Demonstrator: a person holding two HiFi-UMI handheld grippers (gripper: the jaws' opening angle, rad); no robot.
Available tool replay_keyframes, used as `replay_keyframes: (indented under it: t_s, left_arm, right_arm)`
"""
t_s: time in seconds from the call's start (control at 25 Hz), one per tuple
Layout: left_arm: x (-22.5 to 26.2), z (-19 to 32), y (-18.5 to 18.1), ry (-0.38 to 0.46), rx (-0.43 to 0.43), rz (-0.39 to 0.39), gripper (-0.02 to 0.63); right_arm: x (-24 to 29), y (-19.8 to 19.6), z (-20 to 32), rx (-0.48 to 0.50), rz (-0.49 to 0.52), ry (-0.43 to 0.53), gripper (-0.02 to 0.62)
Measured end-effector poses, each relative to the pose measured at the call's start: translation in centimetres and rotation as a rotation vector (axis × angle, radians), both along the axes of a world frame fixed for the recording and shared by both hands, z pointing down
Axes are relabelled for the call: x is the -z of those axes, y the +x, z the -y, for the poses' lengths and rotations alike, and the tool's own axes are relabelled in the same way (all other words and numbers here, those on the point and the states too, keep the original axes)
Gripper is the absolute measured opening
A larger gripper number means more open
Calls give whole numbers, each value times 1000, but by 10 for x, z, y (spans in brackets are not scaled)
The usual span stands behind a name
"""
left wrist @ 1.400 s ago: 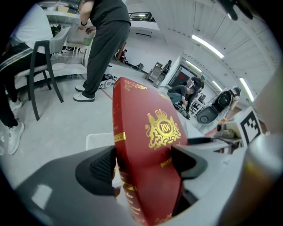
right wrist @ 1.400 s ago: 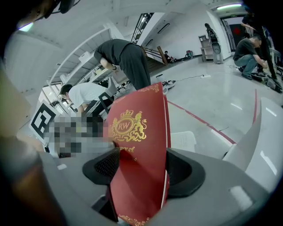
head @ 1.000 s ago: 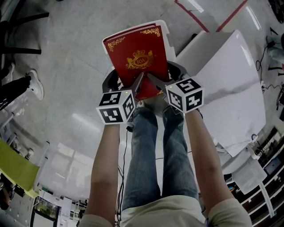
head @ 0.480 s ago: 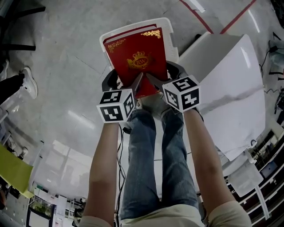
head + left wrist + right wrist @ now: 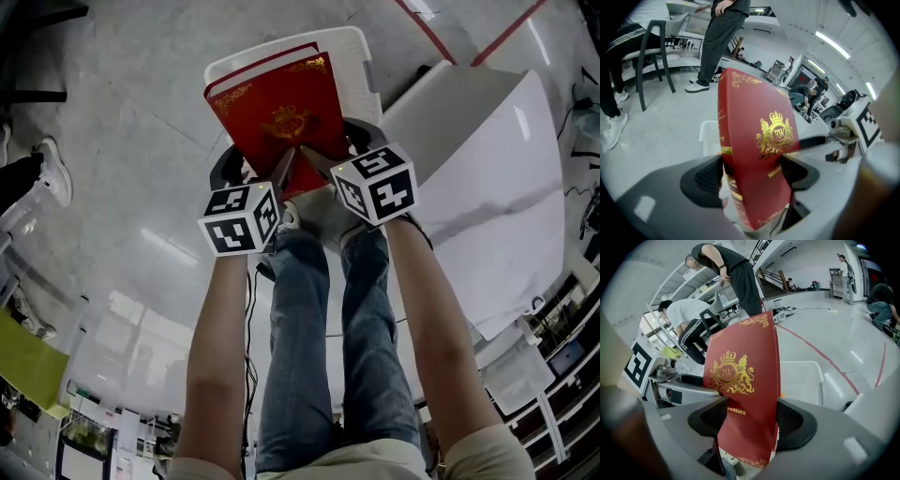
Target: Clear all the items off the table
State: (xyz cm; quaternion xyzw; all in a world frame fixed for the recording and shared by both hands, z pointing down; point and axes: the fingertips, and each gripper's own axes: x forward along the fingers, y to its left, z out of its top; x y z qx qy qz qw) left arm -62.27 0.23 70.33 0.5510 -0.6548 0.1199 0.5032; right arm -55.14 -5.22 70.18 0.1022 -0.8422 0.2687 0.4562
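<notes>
Red box (image 5: 277, 117) with a gold crest hangs off the table (image 5: 487, 187), clamped at its near end by both tongs: the left tongs (image 5: 754, 176) and the right tongs (image 5: 750, 420) each stand wide with their pads pressed on the box's two faces. Its long axis runs away from the person and tilts downward, and a white basket (image 5: 354, 58) on the floor lies directly beyond and beneath the far end. With both hands level on the box, the drop appears to call for lowering it straight ahead into the basket; whether the two already touch cannot be told.
</notes>
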Motion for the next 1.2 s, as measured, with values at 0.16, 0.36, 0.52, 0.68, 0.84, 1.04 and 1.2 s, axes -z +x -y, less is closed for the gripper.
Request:
replay_keyframes:
  t_s: [0.16,0.36,0.52,0.68,0.84,1.04,1.2]
  left_arm:
    - [-10,0,-2,-13,-8,3,388]
    - [-23,0,-2,-35,-35,6,390]
    - [-33,-1,1,-53,-33,-10,391]
    - [-41,-5,-1,-80,-12,2,391]
    - [-45,-5,1,-84,-4,11,391]
    - [-44,-5,0,-78,11,0,388]
    - [-40,-4,-2,-72,16,3,387]
  right_arm:
    - [-9,-1,-1,-4,-23,0,316]
    - [-23,0,-2,-39,-50,-12,316]
    - [-32,3,-3,-45,-74,-9,316]
    - [-33,2,-5,-80,-69,-30,303]
    - [-33,-2,-8,-64,-62,-31,290]
    - [-33,-4,-8,-62,-58,-23,275]
    - [-30,-3,-5,-64,-60,-19,275]
